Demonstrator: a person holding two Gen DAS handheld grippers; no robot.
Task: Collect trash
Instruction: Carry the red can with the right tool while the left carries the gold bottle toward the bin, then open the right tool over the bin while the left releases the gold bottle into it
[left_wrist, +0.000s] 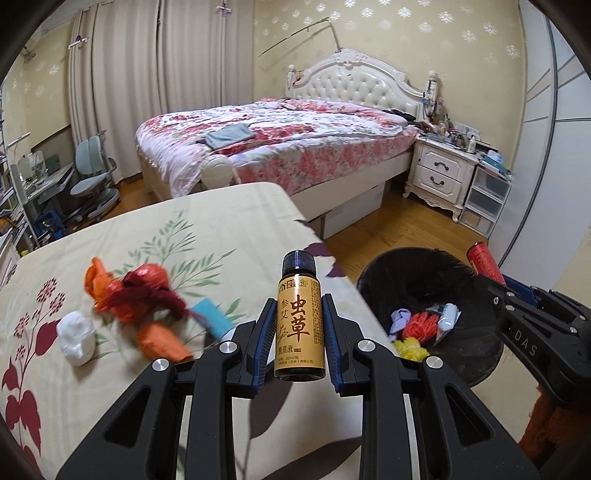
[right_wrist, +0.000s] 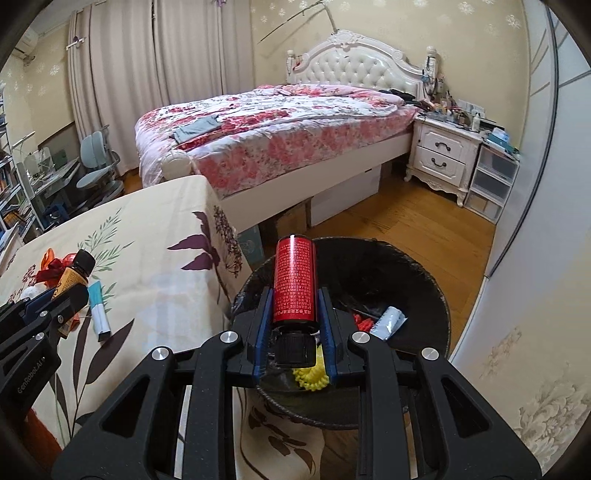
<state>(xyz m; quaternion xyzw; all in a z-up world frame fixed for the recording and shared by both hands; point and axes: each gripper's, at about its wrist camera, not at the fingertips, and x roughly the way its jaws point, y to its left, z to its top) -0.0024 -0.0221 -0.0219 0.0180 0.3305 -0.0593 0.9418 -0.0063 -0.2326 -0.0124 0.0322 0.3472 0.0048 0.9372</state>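
My left gripper (left_wrist: 299, 314) is shut on a small amber bottle (left_wrist: 300, 317) with a black cap, held upright above the cloth-covered table (left_wrist: 129, 236); it also shows in the right wrist view (right_wrist: 72, 277). My right gripper (right_wrist: 294, 310) is shut on a red bottle (right_wrist: 294, 280), cap toward me, held over the black bin (right_wrist: 424, 280). The red bottle (left_wrist: 484, 262) shows beside the bin (left_wrist: 476, 347) in the left wrist view. Inside the bin lie red, yellow and pale scraps (left_wrist: 417, 325). On the table lie orange and red wrappers (left_wrist: 140, 295), a white wad (left_wrist: 75, 338) and a blue-white tube (left_wrist: 212, 315).
The bin stands on the wood floor at the table's right edge. Beyond are a bed with a floral quilt (left_wrist: 280, 140), a white nightstand (left_wrist: 443, 170), plastic drawers (left_wrist: 484, 199) and a sliding wardrobe door (right_wrist: 535, 221) at right. A desk chair (left_wrist: 92, 173) is far left.
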